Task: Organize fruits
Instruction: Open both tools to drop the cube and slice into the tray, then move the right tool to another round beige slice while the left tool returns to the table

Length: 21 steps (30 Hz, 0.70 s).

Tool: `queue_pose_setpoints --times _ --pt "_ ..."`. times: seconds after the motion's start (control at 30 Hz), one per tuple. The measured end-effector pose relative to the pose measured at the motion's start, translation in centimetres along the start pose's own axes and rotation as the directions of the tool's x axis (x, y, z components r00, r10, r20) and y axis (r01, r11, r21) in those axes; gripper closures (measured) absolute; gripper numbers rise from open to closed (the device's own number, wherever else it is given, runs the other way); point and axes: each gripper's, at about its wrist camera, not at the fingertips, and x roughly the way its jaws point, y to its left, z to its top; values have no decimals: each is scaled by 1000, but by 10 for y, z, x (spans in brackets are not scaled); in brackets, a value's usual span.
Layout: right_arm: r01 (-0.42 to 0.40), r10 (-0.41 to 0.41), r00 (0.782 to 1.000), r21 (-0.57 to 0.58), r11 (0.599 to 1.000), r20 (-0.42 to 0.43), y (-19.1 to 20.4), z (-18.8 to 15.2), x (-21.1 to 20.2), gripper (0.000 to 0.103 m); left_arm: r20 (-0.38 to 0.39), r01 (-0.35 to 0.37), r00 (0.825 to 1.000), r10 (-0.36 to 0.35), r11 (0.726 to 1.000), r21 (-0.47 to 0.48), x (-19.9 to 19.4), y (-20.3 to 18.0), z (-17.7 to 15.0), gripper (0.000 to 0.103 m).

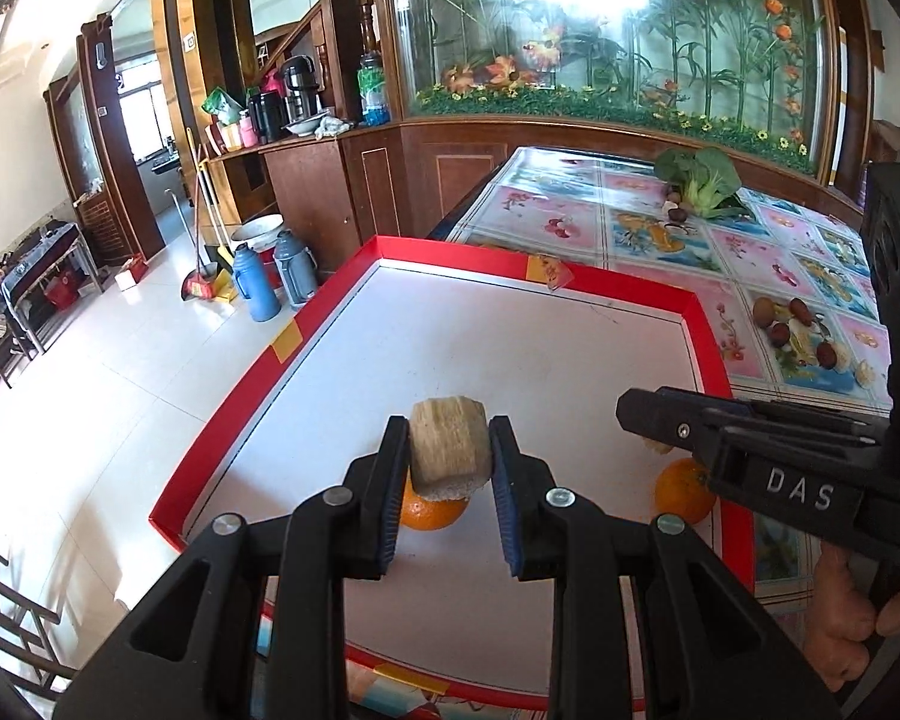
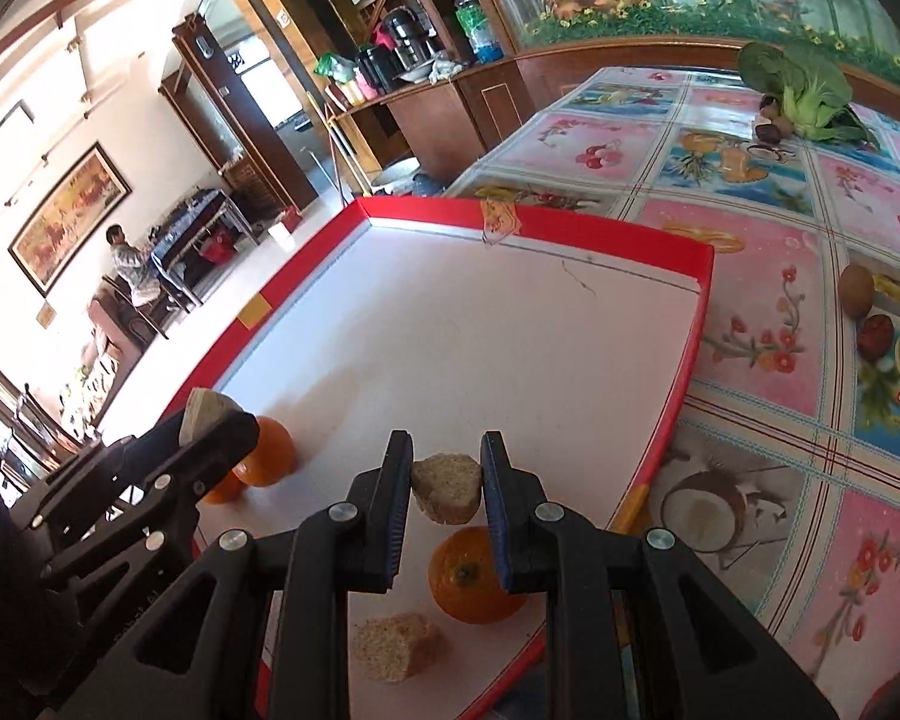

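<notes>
A red-rimmed white tray [image 1: 705, 324] [image 2: 699, 300] lies on the table. My left gripper [image 1: 448, 450] is shut on a tan, fibrous chunk [image 1: 448, 447], held above an orange [image 1: 432, 510]. My right gripper [image 2: 447, 489] is shut on a smaller tan chunk [image 2: 447, 487], held above another orange [image 2: 474, 582]. A third tan chunk [image 2: 396, 647] lies on the tray near that orange. In the right wrist view the left gripper [image 2: 216, 426] shows at the left over two oranges [image 2: 267, 450]. The right gripper [image 1: 660, 420] shows in the left wrist view over an orange [image 1: 684, 492].
A floral tablecloth [image 2: 780, 480] covers the table. Small brown and red fruits [image 1: 792, 324] [image 2: 870, 306] lie right of the tray. A leafy green vegetable [image 1: 699, 180] [image 2: 804, 90] with small dark fruits lies at the far end. The tray's left side overhangs the floor.
</notes>
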Motion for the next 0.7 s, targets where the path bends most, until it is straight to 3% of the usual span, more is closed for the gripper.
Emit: queue_pose_setpoints --times 0.23,0.4,0.5,0.53,0.7 --pt "40 -40 999 -29 999 -11 3 -2 -1 80 -31 -17 999 17 1000 -11 9 1 -3 74" --pt "13 -13 1000 -28 1000 13 1 0 -12 75 -43 -38 998 38 999 -10 10 -1 -5 73" --pt "6 -4 997 -15 1000 78 -5 3 -28 71 -43 -46 998 45 999 -16 8 -1 -6 52" --pt "1 -1 994 -5 1000 106 -9 4 -36 71 -37 -56 998 56 998 -16 6 -2 -6 37" --pt "46 -54 978 44 998 203 -39 10 -67 70 9 -75 997 74 997 6 -8 -6 -1 23"
